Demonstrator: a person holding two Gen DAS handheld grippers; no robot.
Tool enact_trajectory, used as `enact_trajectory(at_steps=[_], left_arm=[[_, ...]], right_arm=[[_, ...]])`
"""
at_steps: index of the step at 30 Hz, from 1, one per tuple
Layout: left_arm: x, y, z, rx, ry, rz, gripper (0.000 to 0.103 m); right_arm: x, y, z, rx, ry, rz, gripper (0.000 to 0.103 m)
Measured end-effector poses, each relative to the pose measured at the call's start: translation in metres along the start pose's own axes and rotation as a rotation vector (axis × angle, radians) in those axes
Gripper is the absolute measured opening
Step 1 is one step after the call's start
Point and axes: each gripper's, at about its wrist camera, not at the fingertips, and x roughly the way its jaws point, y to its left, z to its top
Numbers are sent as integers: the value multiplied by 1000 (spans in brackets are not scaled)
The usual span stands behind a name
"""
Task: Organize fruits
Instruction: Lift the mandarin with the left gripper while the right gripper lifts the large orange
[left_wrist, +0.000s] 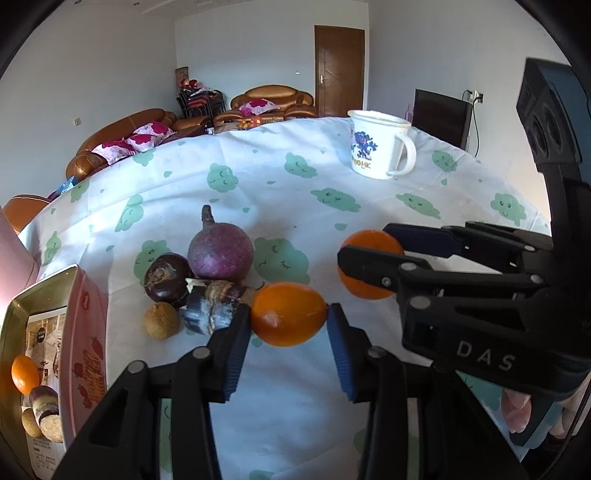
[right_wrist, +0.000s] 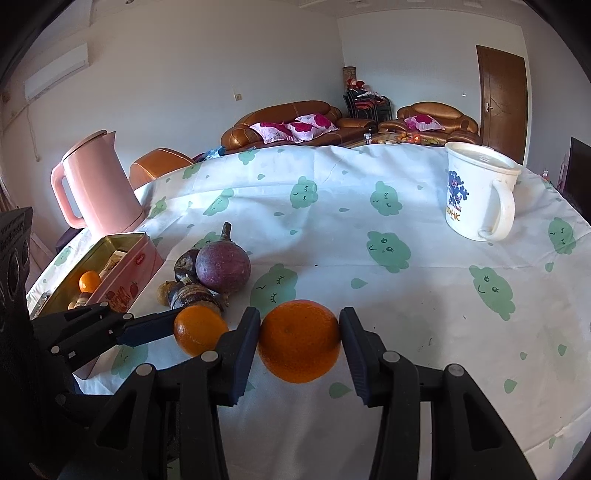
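My left gripper (left_wrist: 289, 320) is shut on an orange (left_wrist: 286, 312), its blue pads pressed against both sides. This orange (right_wrist: 199, 330) also shows at the lower left of the right wrist view, touching a piece of dark sugar cane (left_wrist: 212, 306). My right gripper (right_wrist: 300, 332) is shut on a second, rounder orange (right_wrist: 299, 341). The left wrist view shows that gripper (left_wrist: 364, 245) to the right with its orange (left_wrist: 369, 264). An open pink tin (left_wrist: 86, 325) at the left holds a small orange (left_wrist: 25, 374) and other pieces.
Beside the tin lie a round purple fruit with a stem (left_wrist: 220, 253), a dark round chestnut-like fruit (left_wrist: 166, 278) and a small brown fruit (left_wrist: 161, 320). A white mug (right_wrist: 476, 195) stands far right and a pink kettle (right_wrist: 96, 184) far left on the patterned tablecloth (right_wrist: 406, 295).
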Motion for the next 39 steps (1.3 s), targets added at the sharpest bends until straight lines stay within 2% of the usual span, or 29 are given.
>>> enact_trajectory(at_steps=[16, 39], left_arm=[[-18, 10, -2, -46, -103, 33, 43], [-35, 15, -5, -77, -197, 63, 43]], right_arm=[[-13, 3, -1, -19, -67, 27, 47], [-27, 8, -4, -47, -149, 35, 47]])
